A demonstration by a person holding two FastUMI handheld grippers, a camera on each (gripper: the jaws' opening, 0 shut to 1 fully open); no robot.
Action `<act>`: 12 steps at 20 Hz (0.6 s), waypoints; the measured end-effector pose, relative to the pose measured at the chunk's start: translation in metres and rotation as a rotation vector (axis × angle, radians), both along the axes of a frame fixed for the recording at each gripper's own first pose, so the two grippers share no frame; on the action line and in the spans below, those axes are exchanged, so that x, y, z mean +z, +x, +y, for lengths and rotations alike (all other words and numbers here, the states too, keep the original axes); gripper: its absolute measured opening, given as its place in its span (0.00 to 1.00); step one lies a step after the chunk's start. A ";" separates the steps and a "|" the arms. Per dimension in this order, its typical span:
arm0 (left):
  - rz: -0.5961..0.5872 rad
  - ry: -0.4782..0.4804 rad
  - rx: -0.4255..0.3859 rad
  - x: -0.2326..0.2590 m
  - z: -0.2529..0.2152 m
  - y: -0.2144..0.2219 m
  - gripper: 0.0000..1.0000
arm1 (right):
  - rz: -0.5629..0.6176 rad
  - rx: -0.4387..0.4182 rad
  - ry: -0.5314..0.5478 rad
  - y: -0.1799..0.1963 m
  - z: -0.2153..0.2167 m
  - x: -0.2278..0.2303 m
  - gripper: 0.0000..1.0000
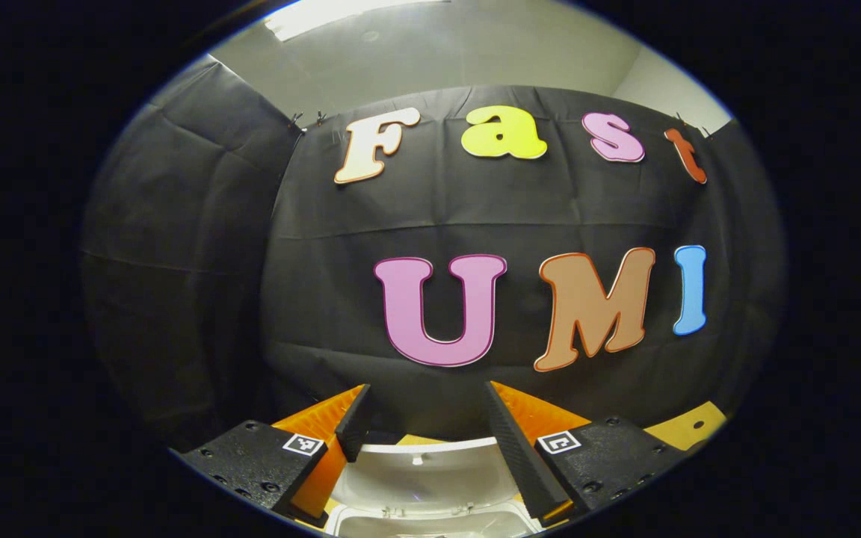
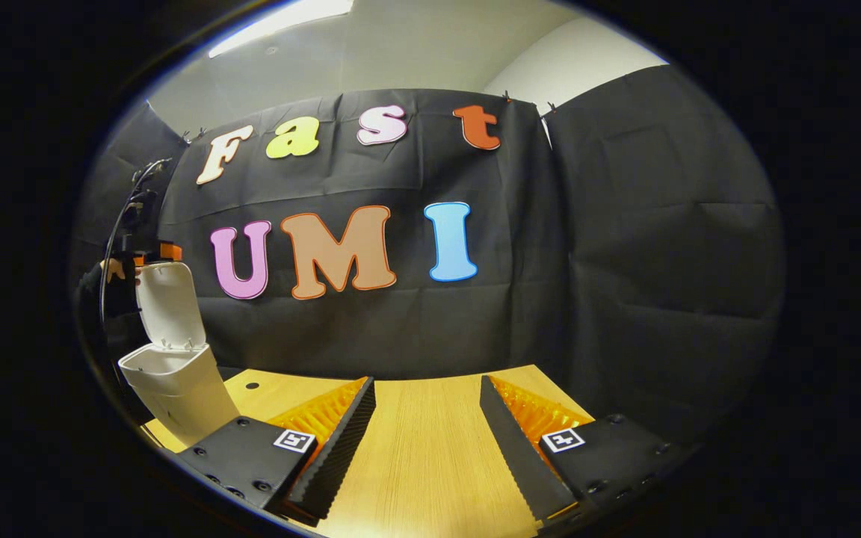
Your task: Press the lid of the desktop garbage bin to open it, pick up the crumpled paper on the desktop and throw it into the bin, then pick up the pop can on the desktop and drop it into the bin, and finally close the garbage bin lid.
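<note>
Right gripper view: 1 bin (image 2: 176, 388), lid (image 2: 169, 302) up; both tongs (image 2: 427, 418) apart.

White desktop garbage bin (image 2: 180, 388) standing upright on the wooden bench (image 2: 430, 448) near the left edge, its hinged lid (image 2: 169, 302) raised open and almost vertical, white inside, mouth uncovered

Black cloth walls (image 2: 647, 224), wooden table (image 2: 430, 441), ceiling light (image 2: 281, 22)

Left gripper view close above the bin (image 1: 423, 478) (shared), right gripper view farther off.
</note>
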State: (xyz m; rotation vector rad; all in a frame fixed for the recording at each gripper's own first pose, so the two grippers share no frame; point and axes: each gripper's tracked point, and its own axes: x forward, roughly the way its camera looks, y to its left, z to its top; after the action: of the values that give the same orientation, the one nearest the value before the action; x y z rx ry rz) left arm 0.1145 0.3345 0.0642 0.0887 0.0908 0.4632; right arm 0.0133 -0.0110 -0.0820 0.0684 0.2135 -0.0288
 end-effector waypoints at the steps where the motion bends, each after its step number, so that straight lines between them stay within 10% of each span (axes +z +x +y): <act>1: -0.006 0.009 -0.005 0.002 0.001 0.001 0.88 | 0.000 0.003 -0.004 0.000 0.000 0.000 0.94; 12: 0.017 -0.022 -0.017 -0.007 -0.033 -0.052 0.90 | -0.012 0.115 0.010 0.023 0.023 0.002 0.94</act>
State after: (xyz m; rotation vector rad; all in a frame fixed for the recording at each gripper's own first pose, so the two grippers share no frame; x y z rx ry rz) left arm 0.0628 0.3013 0.0568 0.0713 0.1117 0.4441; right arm 0.0367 0.0121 -0.0797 0.0657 0.2054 0.0874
